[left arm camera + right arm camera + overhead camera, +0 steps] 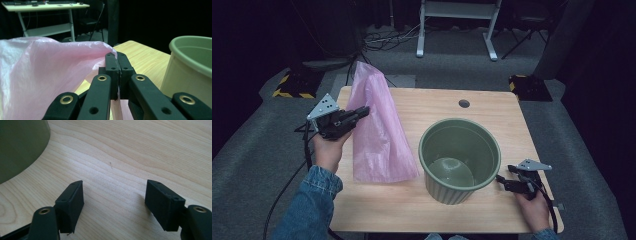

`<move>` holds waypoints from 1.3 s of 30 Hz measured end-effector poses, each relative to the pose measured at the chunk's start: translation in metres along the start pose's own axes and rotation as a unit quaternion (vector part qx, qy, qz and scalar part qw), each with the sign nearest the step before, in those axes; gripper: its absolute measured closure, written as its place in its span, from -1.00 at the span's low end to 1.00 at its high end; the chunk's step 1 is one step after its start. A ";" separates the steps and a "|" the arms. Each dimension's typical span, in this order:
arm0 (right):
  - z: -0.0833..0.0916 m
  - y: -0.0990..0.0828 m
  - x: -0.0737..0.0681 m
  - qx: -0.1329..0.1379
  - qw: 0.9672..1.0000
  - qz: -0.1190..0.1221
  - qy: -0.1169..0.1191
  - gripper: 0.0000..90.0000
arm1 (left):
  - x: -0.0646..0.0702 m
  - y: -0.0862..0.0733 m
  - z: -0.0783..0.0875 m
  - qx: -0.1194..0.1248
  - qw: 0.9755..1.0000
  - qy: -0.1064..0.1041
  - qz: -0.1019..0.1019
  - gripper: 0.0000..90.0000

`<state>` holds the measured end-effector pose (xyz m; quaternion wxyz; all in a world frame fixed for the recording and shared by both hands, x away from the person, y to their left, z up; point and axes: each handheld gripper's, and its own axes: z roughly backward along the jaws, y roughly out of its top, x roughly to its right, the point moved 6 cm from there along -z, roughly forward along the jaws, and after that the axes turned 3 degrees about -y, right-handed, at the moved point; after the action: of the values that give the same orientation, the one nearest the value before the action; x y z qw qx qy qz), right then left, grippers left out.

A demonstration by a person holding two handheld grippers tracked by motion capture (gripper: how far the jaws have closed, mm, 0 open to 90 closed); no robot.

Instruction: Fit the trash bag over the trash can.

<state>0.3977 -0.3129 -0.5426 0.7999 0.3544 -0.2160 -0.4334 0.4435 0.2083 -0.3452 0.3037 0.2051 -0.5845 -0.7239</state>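
A pale wooden bench (492, 107) with rounded corners stands on grey carpet (242, 170); a small dark round hole (464, 103) sits near its far edge. Beyond it the room falls into darkness. At the far side a white-framed desk (459, 20) rises on two legs, with loose cables (387, 37) lying on the floor to its left. Two dark blocks edged with yellow-and-black stripes rest on the floor, one far left (294, 85), one far right (528, 86). Light falls evenly on the wood.
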 end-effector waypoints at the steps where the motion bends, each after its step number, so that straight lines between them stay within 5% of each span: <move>1: 0.000 0.000 0.000 0.000 1.000 0.000 0.000 -0.31 | 0.001 0.003 0.000 0.001 1.000 -0.003 -0.004 0.98; 14: 0.000 0.000 0.000 0.000 1.000 0.000 0.000 -0.30 | 0.013 0.050 0.015 0.033 0.999 -0.021 -0.032 0.98; 39: 0.000 0.000 0.000 0.000 1.000 0.000 0.000 -0.31 | 0.022 0.114 0.034 0.049 0.996 -0.045 -0.064 0.98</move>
<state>0.3977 -0.3129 -0.5426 0.8001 0.3542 -0.2161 -0.4333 0.4284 0.2028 -0.2255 0.2200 0.2238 -0.6183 -0.7206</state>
